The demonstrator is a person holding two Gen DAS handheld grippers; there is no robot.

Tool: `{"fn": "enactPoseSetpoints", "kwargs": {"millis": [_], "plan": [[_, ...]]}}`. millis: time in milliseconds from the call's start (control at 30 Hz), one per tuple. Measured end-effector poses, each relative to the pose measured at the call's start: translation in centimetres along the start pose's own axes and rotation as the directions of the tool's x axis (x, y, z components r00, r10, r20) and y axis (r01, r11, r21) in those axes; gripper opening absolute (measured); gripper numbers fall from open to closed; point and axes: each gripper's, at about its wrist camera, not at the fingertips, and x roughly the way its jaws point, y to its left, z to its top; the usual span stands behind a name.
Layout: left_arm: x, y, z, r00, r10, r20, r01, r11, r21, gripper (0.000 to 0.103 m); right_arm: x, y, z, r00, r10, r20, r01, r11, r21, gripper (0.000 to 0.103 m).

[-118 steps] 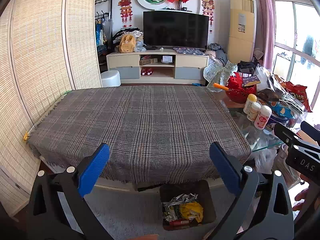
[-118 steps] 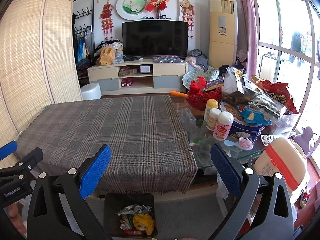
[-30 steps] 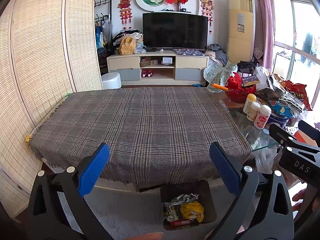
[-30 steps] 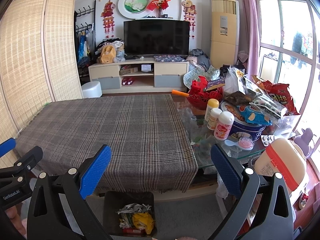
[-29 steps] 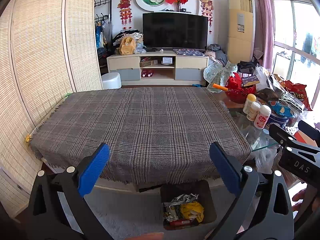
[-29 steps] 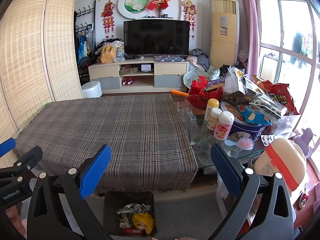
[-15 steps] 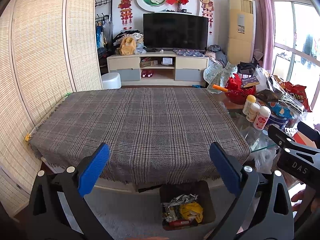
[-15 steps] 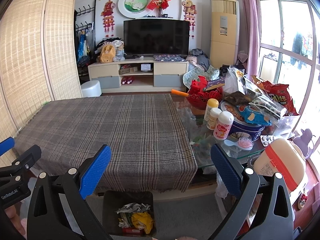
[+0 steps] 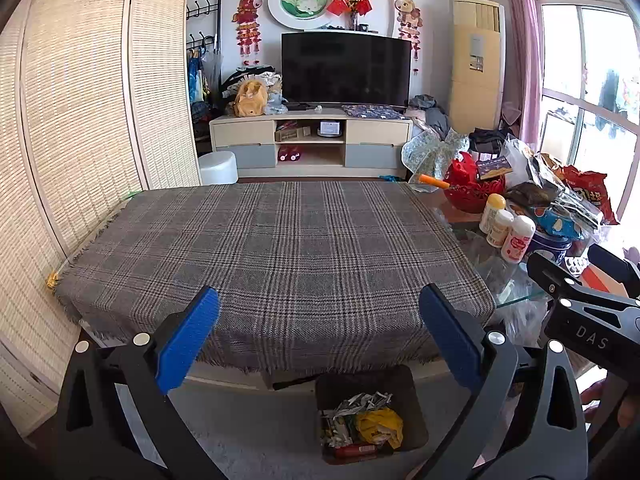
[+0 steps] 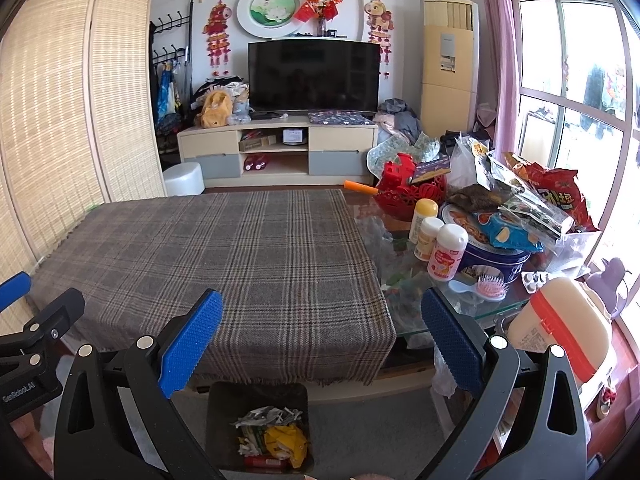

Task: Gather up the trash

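Observation:
A brown bin (image 9: 412, 384) stands on the floor below the table's front edge, with crumpled paper, a yellow wrapper and a red item (image 9: 362, 424) inside; it also shows in the right wrist view (image 10: 218, 408) with the same trash (image 10: 272, 436). My left gripper (image 9: 319, 340) is open and empty, above the bin and in front of the plaid-covered table (image 9: 280, 248). My right gripper (image 10: 322, 344) is open and empty, over the table's front right corner (image 10: 360, 344). No loose trash shows on the plaid cloth.
The glass table end at right holds bottles (image 10: 446, 256), a blue tin (image 10: 488, 260), snack bags (image 10: 556, 196), a red basket (image 10: 408, 192), a pink hairbrush (image 10: 486, 288). A large jar with a red band (image 10: 560, 328) stands near right. A bamboo screen (image 9: 80, 120) lines the left.
Both grippers have drifted slightly back and up; the view of table and bin has shifted a little. Both stay open and empty.

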Motion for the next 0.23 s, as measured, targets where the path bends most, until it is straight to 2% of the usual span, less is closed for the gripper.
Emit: {"fn": "enactPoseSetpoints", "kwargs": {"millis": [233], "plan": [[0.30,-0.13,-0.24,1.000,0.003,-0.028,-0.003,1.000,0.000,0.095,0.27,0.20,-0.15,1.000,-0.002,-0.005,0.002,1.000,-0.001,0.100]]}}
